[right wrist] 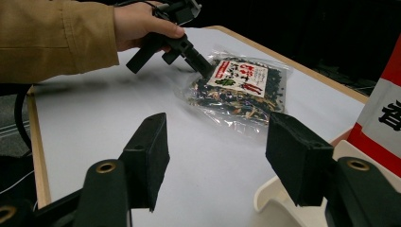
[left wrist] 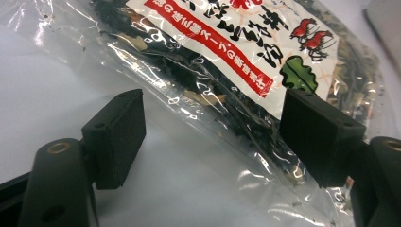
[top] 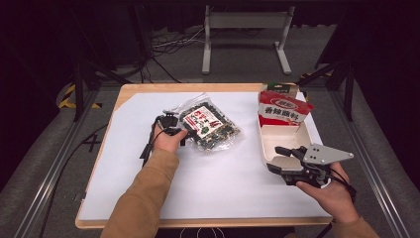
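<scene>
A clear bag of dark dried greens [top: 212, 125] with a red and white label lies on the white sheet, left of centre. My left gripper [top: 184, 131] sits at its left edge. In the left gripper view the bag [left wrist: 227, 61] lies slack between the open jaws of this gripper [left wrist: 215, 142], and neither pad presses on it. My right gripper [top: 275, 159] stands open beside a white tray [top: 266, 144] at the right, with nothing between its jaws [right wrist: 215, 161]. From there I see the bag [right wrist: 241, 85] and the left gripper [right wrist: 191, 54] tilted down onto it.
A red and white snack packet [top: 283, 106] stands upright in the far end of the tray; its edge [right wrist: 385, 109] rises at the right of the right gripper view, above the tray rim [right wrist: 279, 198]. The wooden table edge [top: 124, 91] frames the sheet. Cables trail at the left.
</scene>
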The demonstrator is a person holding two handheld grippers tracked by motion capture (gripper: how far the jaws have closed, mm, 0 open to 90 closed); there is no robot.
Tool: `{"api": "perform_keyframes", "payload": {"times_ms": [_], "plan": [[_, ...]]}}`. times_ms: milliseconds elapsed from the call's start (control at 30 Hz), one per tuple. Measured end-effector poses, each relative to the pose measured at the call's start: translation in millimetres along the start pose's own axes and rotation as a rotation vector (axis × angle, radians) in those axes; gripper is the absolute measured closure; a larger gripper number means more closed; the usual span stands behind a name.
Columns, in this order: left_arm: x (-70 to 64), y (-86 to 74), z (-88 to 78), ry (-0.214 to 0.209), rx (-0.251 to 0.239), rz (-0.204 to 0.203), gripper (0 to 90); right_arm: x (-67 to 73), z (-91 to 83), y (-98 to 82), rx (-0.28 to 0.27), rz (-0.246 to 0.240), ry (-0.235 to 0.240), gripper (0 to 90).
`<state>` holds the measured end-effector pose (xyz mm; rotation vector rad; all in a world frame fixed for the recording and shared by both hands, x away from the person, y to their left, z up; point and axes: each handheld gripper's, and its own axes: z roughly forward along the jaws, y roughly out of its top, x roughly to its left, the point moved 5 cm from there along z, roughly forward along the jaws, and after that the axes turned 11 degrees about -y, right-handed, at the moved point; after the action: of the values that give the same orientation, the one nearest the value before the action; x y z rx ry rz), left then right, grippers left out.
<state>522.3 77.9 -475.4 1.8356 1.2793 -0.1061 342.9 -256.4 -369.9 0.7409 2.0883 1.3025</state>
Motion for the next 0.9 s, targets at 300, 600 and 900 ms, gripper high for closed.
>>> {"api": "perform_keyframes", "payload": {"times_ms": [300, 600, 900], "plan": [[-0.6, 2.7, 3.9, -0.025, -0.011, -0.047, 43.6, -1.4, -1.5, -1.2, -0.003, 0.011, 0.004, 39.4], [-4.4, 0.9, 12.2, -0.155, -0.055, -0.13, 76.1, -3.4, -2.9, -1.6, -0.008, 0.017, 0.002, 39.6], [-9.6, 3.5, 11.2, -0.129, -0.035, -0.086, 85.9, -4.2, -5.3, -2.1, -0.009, 0.019, -0.002, 40.0]]}}
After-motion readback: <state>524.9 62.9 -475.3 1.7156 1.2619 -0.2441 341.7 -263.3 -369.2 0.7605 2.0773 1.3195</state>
